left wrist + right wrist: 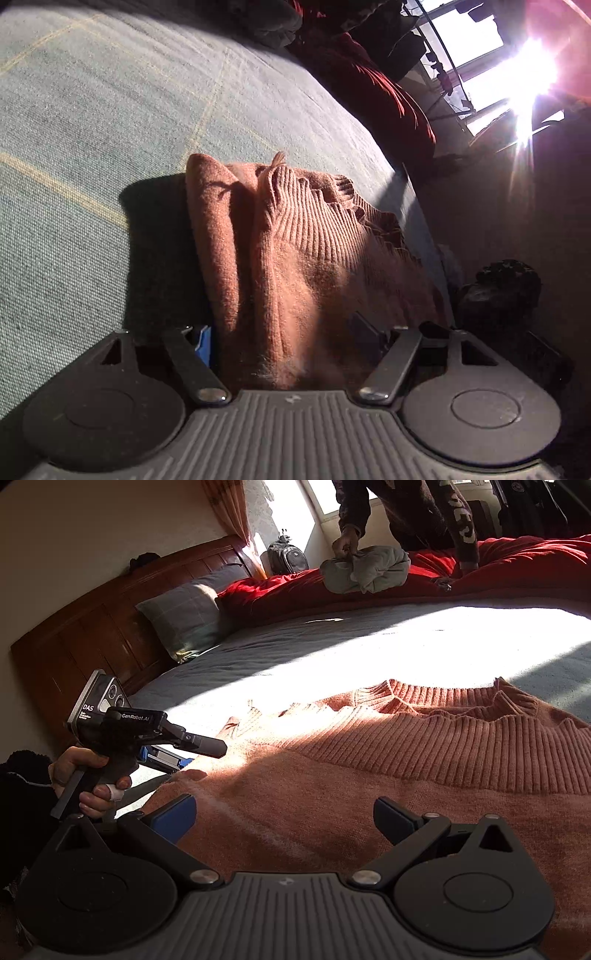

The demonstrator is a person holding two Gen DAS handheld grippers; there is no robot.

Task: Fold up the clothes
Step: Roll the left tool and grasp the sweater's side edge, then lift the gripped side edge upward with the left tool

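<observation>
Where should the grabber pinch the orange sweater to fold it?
I'd pinch the orange sweater at its near plain edge, not the bumpy ribbed collar. It lies flat on the bed, so the right gripper, jaws open just above it, can come in low from the near side.

Bare bed [332, 653] is left open beyond the sweater [369, 775]; its far edge is blocked by a red quilt [517, 568].

place: home bedroom | signs: bed [332, 642], wooden headboard [92, 627], pillow [181, 616], curtain [225, 506], red duvet [517, 565]
</observation>
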